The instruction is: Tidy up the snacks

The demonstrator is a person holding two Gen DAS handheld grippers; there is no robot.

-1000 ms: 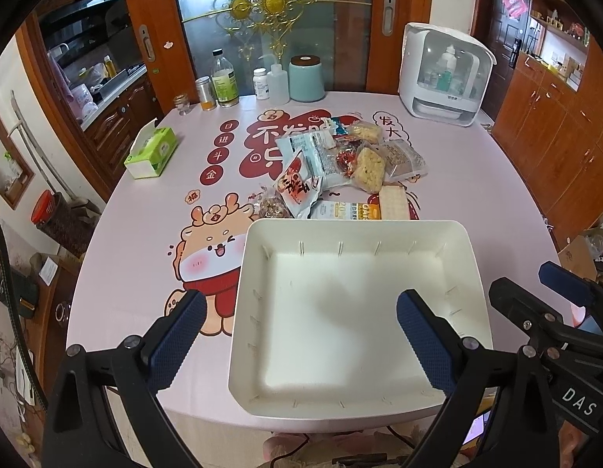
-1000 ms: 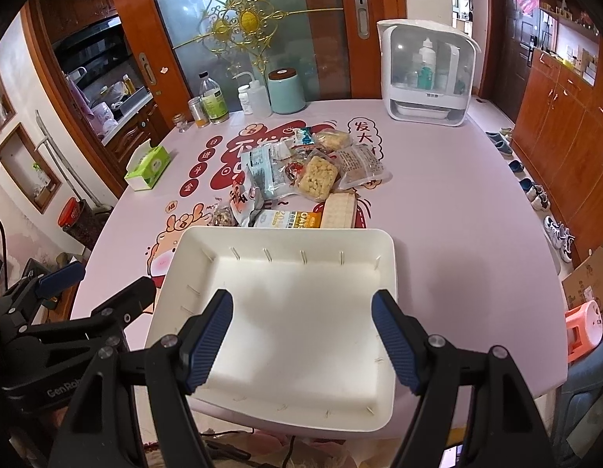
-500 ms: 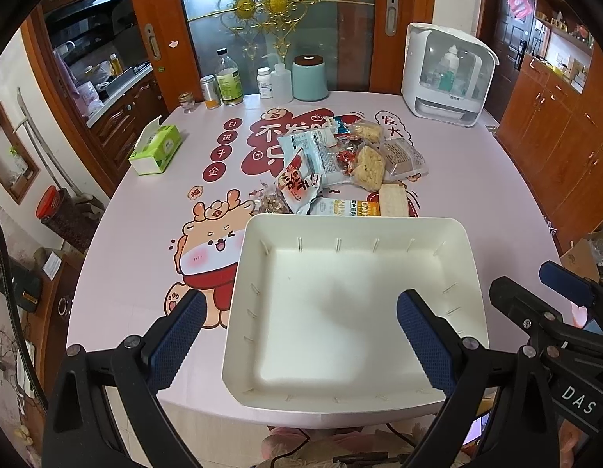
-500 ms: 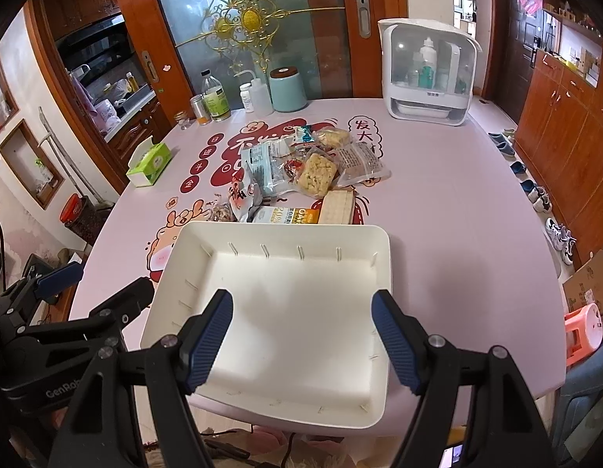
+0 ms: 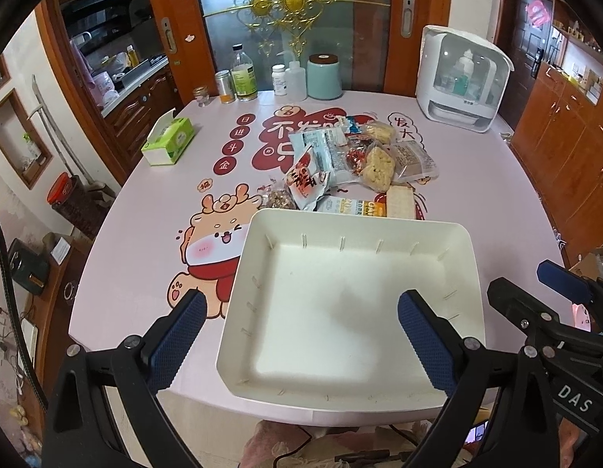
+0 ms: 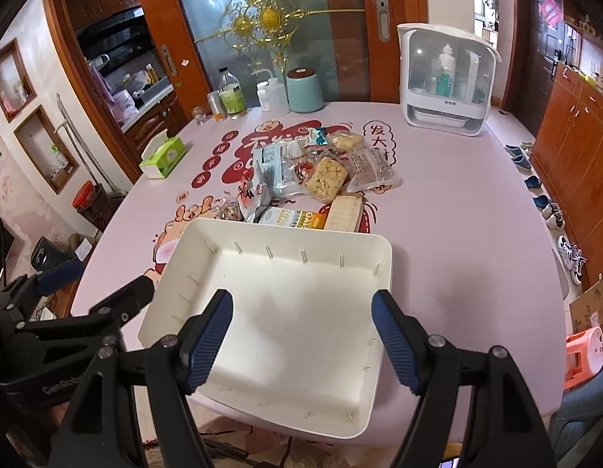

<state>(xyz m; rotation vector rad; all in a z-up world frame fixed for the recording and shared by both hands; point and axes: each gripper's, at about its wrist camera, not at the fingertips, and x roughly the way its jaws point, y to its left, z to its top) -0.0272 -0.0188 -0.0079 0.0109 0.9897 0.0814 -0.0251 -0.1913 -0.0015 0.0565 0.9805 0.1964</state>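
Both grippers are hovering at the near edge of the table (image 5: 153,234), each with its jaws spread wide and pinching nothing: the left gripper (image 5: 297,335) is hanging over the near left part of the tray (image 5: 463,257), the right gripper (image 6: 303,335) over its near middle, and the right one is showing at the right edge of the left view. The tray is sitting empty at the near edge, its near rim slightly overhanging. The snacks (image 5: 352,167) are lying in a loose heap just beyond the tray's far rim, straight ahead of both tools, so any coming pick looks like a forward reach across the tray. The nearest packets, an orange-and-white bar (image 6: 297,218) and a pale cracker pack (image 6: 344,210), are lying just beside the far rim; the bar's long axis is running left to right along that rim, the cracker pack's near to far. A red-and-white bag (image 5: 305,187) is sitting at the heap's left, closer to the left gripper, while the cracker pack and a clear-wrapped cake (image 6: 373,169) are lying more to the right, closer to the right gripper. The table is wearing a smooth pink printed cover. At its far edge are standing bottles (image 5: 244,74), a teal canister (image 5: 324,78) and a white cabinet (image 5: 461,78); a tissue box (image 5: 169,141) is lying far left. Wooden doors are lining the room behind.
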